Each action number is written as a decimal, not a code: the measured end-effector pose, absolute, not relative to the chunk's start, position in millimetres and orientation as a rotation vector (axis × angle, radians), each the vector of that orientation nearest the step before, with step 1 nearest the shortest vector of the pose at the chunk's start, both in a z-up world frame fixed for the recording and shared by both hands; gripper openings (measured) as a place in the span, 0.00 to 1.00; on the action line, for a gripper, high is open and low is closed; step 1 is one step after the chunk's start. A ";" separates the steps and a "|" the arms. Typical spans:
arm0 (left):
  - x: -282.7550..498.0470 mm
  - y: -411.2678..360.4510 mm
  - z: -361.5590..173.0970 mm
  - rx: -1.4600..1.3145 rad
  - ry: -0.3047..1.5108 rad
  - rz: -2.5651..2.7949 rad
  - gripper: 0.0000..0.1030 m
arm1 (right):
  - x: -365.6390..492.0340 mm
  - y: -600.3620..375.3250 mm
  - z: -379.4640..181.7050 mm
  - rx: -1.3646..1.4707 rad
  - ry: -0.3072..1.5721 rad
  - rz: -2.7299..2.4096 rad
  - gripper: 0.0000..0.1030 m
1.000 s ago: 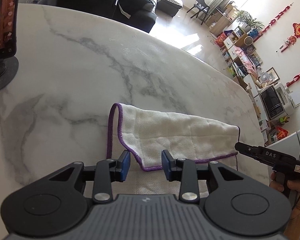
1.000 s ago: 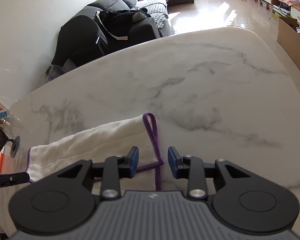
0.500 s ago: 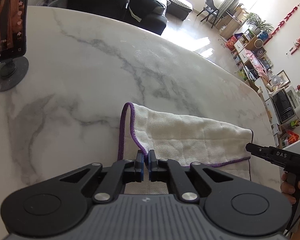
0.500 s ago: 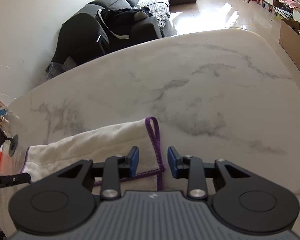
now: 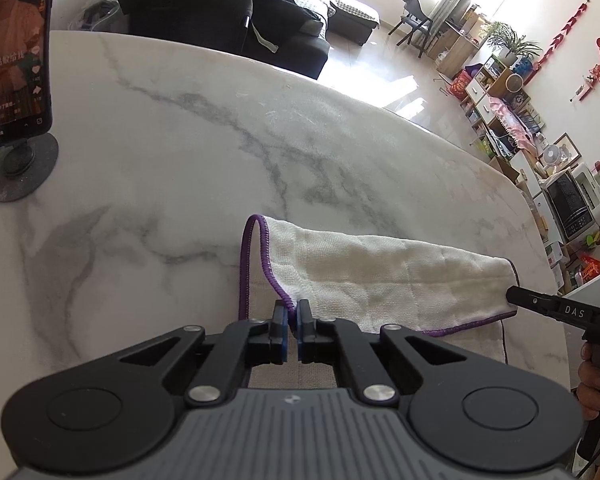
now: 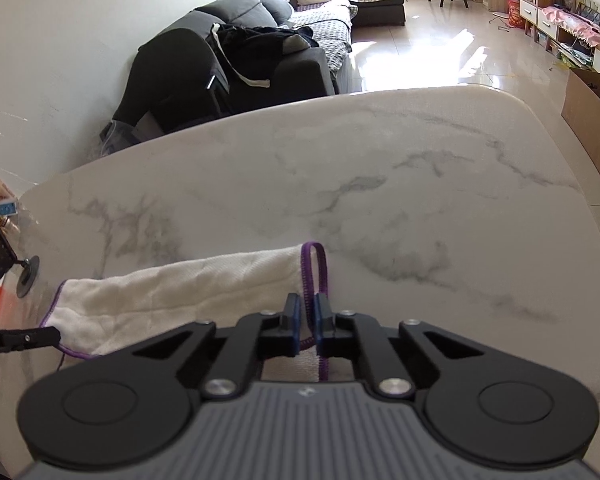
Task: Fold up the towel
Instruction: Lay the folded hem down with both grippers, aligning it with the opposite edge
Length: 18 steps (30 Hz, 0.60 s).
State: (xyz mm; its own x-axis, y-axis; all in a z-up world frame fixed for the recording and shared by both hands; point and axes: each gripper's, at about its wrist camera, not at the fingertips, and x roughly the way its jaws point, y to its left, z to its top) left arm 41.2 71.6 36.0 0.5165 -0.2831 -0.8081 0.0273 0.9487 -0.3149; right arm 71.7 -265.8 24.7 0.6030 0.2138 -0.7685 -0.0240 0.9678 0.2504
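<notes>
A: Left wrist view: where is the towel (image 5: 380, 276)?

B: Lying folded on the marble table (image 5: 180, 168), white with a purple hem. The left gripper (image 5: 292, 312) has its fingers pinched together on the hem at one end.

A: And the other end?

B: The right gripper (image 6: 306, 308) is clamped on the purple edge there. A phone on a stand (image 5: 14, 60) is at the far left.

Home living room, dark sofa (image 6: 260, 40) with cushions, marble table (image 5: 180, 140), cluttered shelves (image 5: 496, 92), tiled floor
</notes>
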 end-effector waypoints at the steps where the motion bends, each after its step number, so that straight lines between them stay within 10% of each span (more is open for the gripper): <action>1: 40.4 72.2 37.4 -0.277 1.009 -0.189 0.03 | 70.2 -265.6 26.4 0.224 0.910 0.140 0.06; 18: 4.2 79.9 38.8 -0.225 0.983 -0.205 0.03 | 21.9 -258.8 48.0 0.174 0.842 0.179 0.06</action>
State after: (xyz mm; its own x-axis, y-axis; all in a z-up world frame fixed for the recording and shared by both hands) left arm 4.2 79.9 38.8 0.5388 -0.2717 -0.7974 0.0692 0.9576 -0.2795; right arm 21.9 -258.8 48.0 0.6526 0.2254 -0.7234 -0.0885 0.9709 0.2228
